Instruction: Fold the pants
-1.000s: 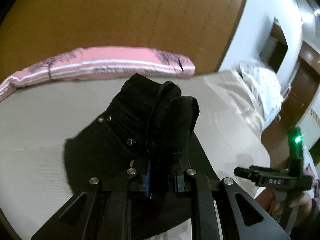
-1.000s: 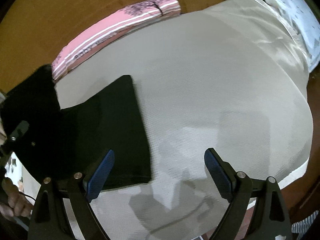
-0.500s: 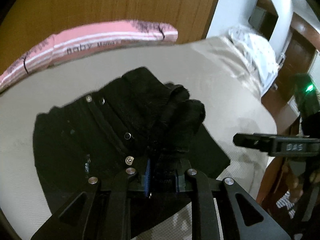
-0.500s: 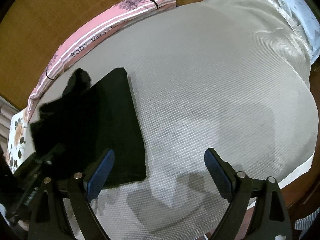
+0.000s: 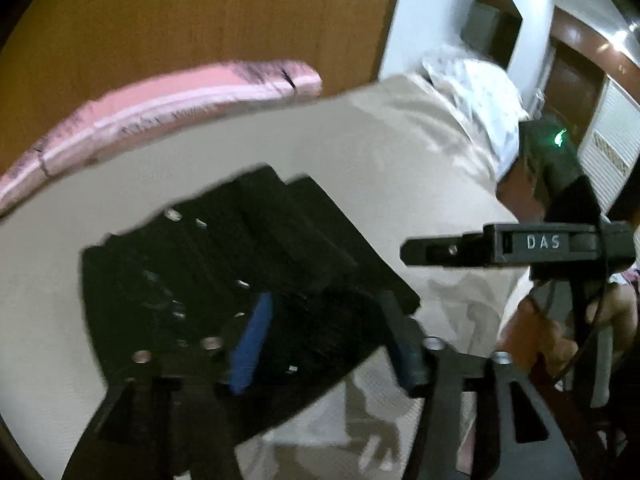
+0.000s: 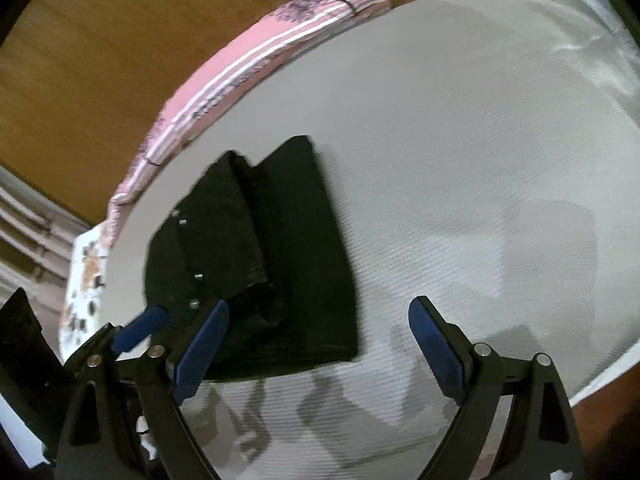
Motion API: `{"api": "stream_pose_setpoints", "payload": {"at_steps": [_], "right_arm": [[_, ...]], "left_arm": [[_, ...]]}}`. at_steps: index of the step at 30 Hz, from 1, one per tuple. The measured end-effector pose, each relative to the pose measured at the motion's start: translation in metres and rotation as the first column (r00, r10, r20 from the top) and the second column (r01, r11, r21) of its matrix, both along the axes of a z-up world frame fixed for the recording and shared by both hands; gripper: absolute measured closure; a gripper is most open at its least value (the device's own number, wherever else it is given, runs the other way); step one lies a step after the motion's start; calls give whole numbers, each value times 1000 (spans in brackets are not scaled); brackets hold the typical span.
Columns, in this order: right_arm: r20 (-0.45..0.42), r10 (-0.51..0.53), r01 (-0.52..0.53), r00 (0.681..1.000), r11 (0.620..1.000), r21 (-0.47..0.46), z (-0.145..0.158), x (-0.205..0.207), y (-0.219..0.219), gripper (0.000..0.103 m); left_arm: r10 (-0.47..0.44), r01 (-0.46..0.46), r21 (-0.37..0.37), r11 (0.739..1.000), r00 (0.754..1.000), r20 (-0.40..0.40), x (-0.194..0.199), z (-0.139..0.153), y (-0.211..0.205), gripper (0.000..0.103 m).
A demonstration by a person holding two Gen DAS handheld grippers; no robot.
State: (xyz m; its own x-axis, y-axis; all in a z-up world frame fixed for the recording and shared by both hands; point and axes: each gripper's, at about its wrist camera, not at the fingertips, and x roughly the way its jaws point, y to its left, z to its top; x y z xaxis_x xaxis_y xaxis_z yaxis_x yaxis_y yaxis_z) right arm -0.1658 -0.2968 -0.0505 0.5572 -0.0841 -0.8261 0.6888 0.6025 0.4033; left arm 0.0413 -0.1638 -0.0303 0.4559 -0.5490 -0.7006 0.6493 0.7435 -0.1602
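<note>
The black pants [image 6: 256, 256] lie folded into a compact stack on the beige bed [image 6: 460, 152], sitting left-centre in the right wrist view, w/ the pink striped bolster [image 6: 256, 64] running along the bed's far edge in the upper left. The waistband part w/ its metal rivets lies on top, toward the stack's left side; a flatter layer shows under it on the right.

Left claw [image 5: 324, 340] is right over the near edge of the stack, lower centre of its own view. Its jaws are opening, cloth lying between them, and the pads don't look pressed on it, though that view is blurred so I can't be sure. Right claw [image 6: 316, 348] hangs wide w/ nothing in it, low in its frame; its left finger overlaps the stack's near edge, its right finger is over bare bed.

Long axis of the stack runs from the claws away toward the bolster. The left claw is the nearer one, so any last tidy-up or press prob. falls to it; the fold itself looks about done.
</note>
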Motion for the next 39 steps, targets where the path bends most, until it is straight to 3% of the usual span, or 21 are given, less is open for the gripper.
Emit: {"api": "stream_pose_setpoints", "payload": {"at_steps": [4, 7, 10, 14, 21, 28, 35, 39], "right_arm": [[71, 64, -70, 995, 995, 75, -2, 19, -3, 14], [85, 114, -122, 990, 988, 90, -5, 34, -5, 21], [90, 157, -167, 983, 980, 105, -10, 52, -9, 29], [55, 181, -187, 982, 970, 158, -31, 74, -24, 31], [101, 206, -225, 973, 944, 243, -51, 95, -40, 31], [173, 203, -246, 964, 927, 282, -60, 115, -50, 33], [157, 358, -387, 920, 889, 243, -62, 133, -23, 40], [180, 344, -382, 921, 888, 257, -67, 138, -21, 46]], "left_arm": [[113, -113, 22, 993, 994, 4, 13, -2, 30, 41], [218, -216, 43, 975, 975, -44, 26, -14, 57, 41], [315, -312, 49, 949, 943, -103, 37, -26, 84, 41], [434, -426, 87, 901, 888, -148, 47, -41, 114, 41], [527, -510, 135, 850, 816, -236, 63, -65, 142, 41], [534, -508, 164, 845, 810, -241, 68, -70, 139, 36], [541, -511, 178, 841, 802, -254, 73, -76, 141, 29], [542, -515, 170, 840, 801, -254, 74, -79, 142, 27]]}}
